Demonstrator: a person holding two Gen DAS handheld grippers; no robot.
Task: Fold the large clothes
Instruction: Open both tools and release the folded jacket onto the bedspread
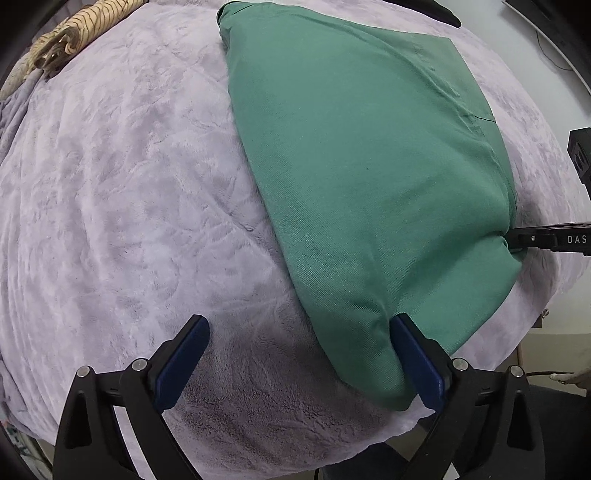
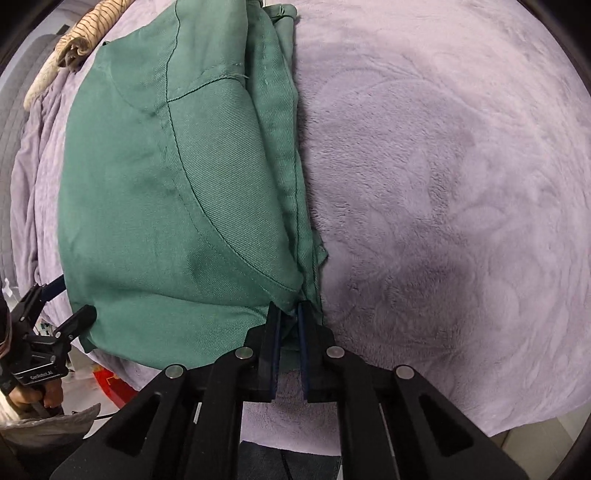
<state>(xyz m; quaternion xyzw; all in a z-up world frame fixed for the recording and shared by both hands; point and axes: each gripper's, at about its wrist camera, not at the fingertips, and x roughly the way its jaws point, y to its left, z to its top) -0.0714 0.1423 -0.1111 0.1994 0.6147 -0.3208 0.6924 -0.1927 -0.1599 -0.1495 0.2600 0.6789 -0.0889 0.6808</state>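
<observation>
lilac plush blanket (image 1: 122, 192) covers the bench | striped tan cloth (image 1: 79, 33) bunched at its far edge | red object (image 2: 110, 384) below the near edge

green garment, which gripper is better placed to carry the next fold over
Right, probably. The right gripper is shut on the corner of the green garment, so it can pull the cloth at once. The left gripper stands wide open at the near edge, gripping nothing, and would need to close first.

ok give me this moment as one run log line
left tongs: open, at near corner | right tongs: shut on green garment edge | garment: folded, on lilac blanket
</observation>
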